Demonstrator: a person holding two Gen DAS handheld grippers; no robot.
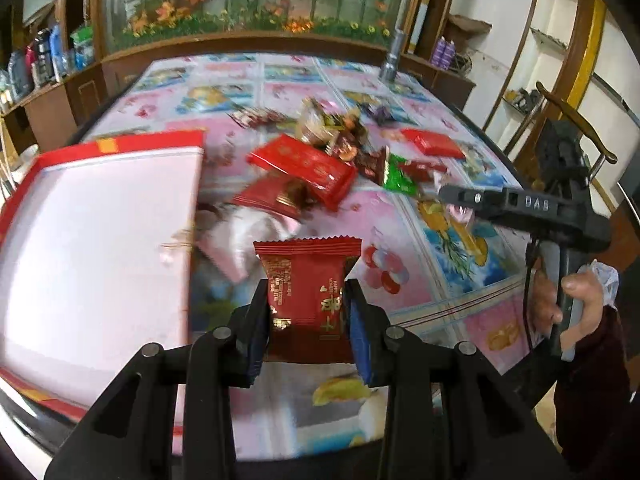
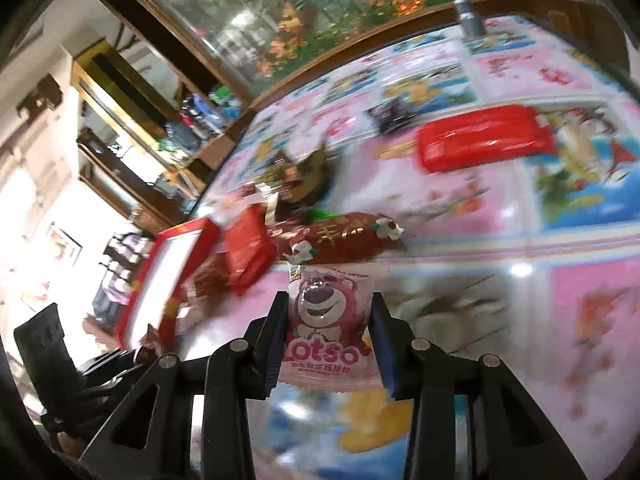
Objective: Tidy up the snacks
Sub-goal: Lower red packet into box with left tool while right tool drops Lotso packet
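Red snack packet (image 1: 306, 292) clamped between left gripper (image 1: 307, 320) fingers; pink bear packet (image 2: 329, 320) pinched in right gripper (image 2: 329, 332).

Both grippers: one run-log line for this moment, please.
left gripper: shut on red snack packet | right gripper: shut on pink Lotso packet | red-rimmed box: empty

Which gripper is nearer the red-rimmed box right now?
Left. The left gripper, shut on a red snack packet, is right beside the red-rimmed box. The right gripper, holding a pink bear packet, is farther off, across the snack pile.
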